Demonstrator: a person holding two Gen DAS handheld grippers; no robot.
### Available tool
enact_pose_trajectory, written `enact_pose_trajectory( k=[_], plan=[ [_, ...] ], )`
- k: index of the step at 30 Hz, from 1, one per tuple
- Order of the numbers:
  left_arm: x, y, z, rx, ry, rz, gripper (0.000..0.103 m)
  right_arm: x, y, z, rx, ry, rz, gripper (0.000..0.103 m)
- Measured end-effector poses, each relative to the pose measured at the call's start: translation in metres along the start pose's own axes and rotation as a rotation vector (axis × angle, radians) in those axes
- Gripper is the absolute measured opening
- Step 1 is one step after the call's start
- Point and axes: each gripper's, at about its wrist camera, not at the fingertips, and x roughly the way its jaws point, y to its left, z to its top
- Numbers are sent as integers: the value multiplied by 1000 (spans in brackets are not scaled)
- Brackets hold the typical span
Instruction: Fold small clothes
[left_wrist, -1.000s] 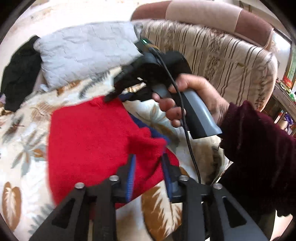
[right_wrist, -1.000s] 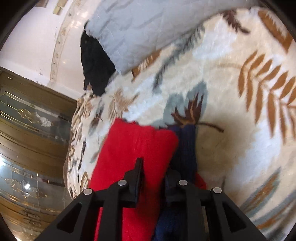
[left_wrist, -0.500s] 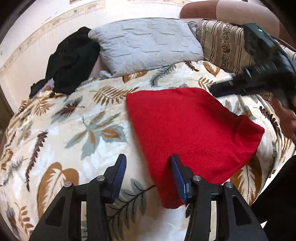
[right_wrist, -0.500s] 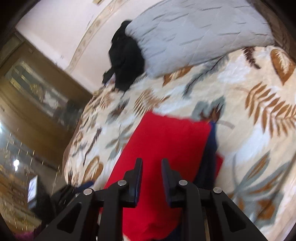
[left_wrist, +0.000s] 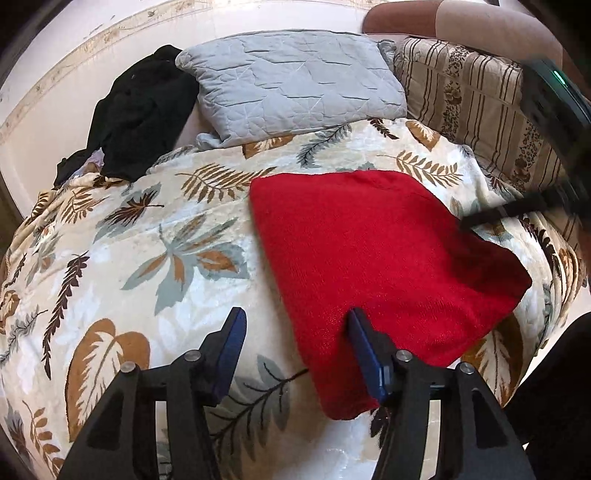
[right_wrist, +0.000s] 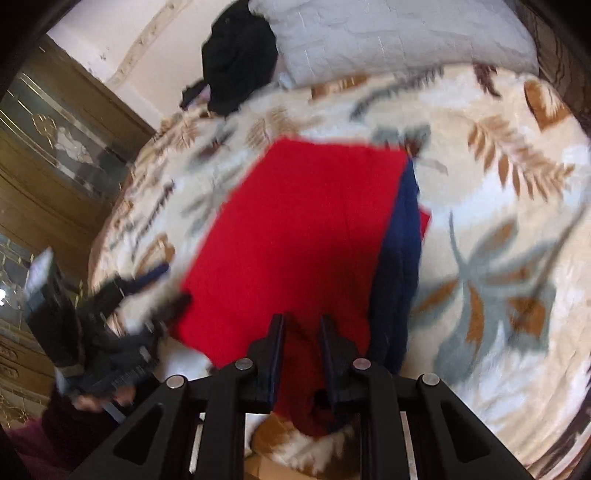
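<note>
A folded red knit garment (left_wrist: 376, 266) lies flat on the leaf-print blanket (left_wrist: 147, 258). In the right wrist view the red garment (right_wrist: 295, 229) shows a navy blue band (right_wrist: 402, 243) along its right edge. My left gripper (left_wrist: 295, 332) is open and empty, its right finger over the garment's near-left edge. My right gripper (right_wrist: 301, 332) has its jaws a narrow gap apart above the garment's near edge, with nothing clearly held. The right gripper also shows in the left wrist view (left_wrist: 517, 210), at the garment's far right side. The left gripper appears blurred in the right wrist view (right_wrist: 147, 295).
A grey quilted pillow (left_wrist: 295, 88) and a black garment (left_wrist: 140, 110) lie at the back of the bed. A striped cushion (left_wrist: 472, 99) stands at the back right. A wooden cabinet with glass (right_wrist: 55, 147) is at the left in the right wrist view.
My left gripper opened, let go of the red garment and drew back to the left. The right gripper let go and pulled back. The garment now lies flat and folded.
</note>
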Motion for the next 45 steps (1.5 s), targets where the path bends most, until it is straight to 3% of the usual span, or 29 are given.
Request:
enact_pose_trajectory(
  k=[3,8,11,14,18,22,25,28,30,32,35,37,39,40,42,45],
  plan=[
    [0,2,-1,-2,1,-4,60,1,1,33,-1,-56,-56,23],
    [-1,1,-1,-1,3,-2,60,43,-25,89,85,-71,-234,23],
    [-1,0,-1,3,2,0,60,75,-49,103,126,-25,-246,23],
    [-2,1,-2,7,3,6,60,72,-49,102,128,-50,-245,23],
    [-3,3,-2,-5,7,4,60,38,-28,81,120,-68,-205,23],
    [-4,1,-2,-6,8,19,60,5,-1,32,52,-74,-186,23],
    [-10,1,-1,-21,6,32,60,2,7,-9,31,-40,-191,23],
    [-20,1,2,-33,5,85,60,9,2,-36,6,-30,-263,27],
    [-35,-1,7,-31,-20,129,60,-4,-4,-38,74,-32,-217,28],
    [-51,-2,13,-30,-48,172,64,-30,-1,-38,109,-92,-178,28],
    [-81,-5,22,-35,-110,236,79,-78,22,-42,33,-229,-244,28],
    [-102,-7,27,-32,-158,248,80,-102,35,-48,9,-298,-247,29],
    [-122,-9,33,-34,-189,273,87,-125,45,-57,7,-354,-240,45],
    [-129,-9,36,-33,-198,285,90,-135,49,-61,9,-380,-245,70],
    [-147,-13,39,-27,-234,324,96,-156,59,-75,5,-476,-254,74],
    [-166,-16,42,-19,-259,342,99,-170,73,-85,-12,-497,-309,74]
  ],
)
